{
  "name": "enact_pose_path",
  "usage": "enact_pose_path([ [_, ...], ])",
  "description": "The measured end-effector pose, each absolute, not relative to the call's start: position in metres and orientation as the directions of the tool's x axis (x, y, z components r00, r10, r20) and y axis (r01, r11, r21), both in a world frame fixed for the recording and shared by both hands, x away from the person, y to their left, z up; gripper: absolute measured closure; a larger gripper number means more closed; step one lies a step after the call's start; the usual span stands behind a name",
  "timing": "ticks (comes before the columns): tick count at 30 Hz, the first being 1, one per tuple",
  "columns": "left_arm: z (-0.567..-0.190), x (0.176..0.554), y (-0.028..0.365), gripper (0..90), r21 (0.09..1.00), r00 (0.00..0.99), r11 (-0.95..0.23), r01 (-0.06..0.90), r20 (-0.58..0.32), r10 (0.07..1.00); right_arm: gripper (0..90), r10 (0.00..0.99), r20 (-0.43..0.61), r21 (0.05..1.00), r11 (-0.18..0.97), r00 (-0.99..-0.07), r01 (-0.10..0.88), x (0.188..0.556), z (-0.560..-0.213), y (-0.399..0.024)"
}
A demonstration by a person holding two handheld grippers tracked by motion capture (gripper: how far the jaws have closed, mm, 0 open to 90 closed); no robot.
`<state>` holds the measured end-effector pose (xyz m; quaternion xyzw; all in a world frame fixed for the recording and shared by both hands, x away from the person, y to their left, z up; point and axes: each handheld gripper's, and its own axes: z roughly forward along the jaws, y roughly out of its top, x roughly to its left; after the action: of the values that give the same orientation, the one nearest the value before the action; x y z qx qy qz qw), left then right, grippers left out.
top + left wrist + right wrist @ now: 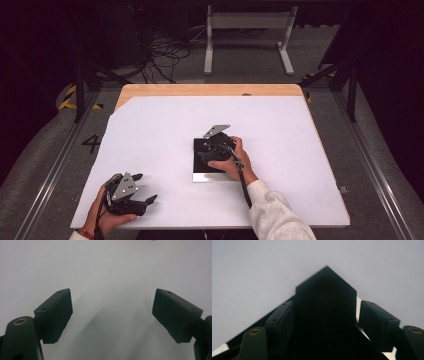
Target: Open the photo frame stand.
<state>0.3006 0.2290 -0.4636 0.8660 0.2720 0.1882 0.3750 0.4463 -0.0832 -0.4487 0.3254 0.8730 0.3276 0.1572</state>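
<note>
A white sheet (165, 135) covers most of the wooden table (210, 90), and near its middle lies a flat black square plate (200, 162) with a pale, shiny strip along its near edge. The person's right hand (231, 162) holds the right gripper (214, 149) directly over that plate, its grey three-cornered top tilted up toward the far side. In the right gripper view, a dark upright block (325, 315) stands between the two black jaws, its pointed top rising above them; the left jaw lies right against the block, while a thin bright gap shows beside the right jaw, so whether they truly clamp it I cannot tell. The black plate's corner spreads out underneath. Well apart, near the front left corner of the sheet, the left hand (102, 216) holds the left gripper (145, 189) low over bare white surface, its jaws spread wide with nothing between them.
</note>
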Motion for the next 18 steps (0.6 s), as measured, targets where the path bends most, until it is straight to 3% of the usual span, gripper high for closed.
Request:
enact_pose_path([
  [18,-0.4637,0.3016,0.2288,17.0,0.751,0.78,-0.57,0.334,0.119,0.614,32.3,0.67,-0.048,0.681,0.564,-0.74,0.467,0.4464,-0.4482,-0.0823],
])
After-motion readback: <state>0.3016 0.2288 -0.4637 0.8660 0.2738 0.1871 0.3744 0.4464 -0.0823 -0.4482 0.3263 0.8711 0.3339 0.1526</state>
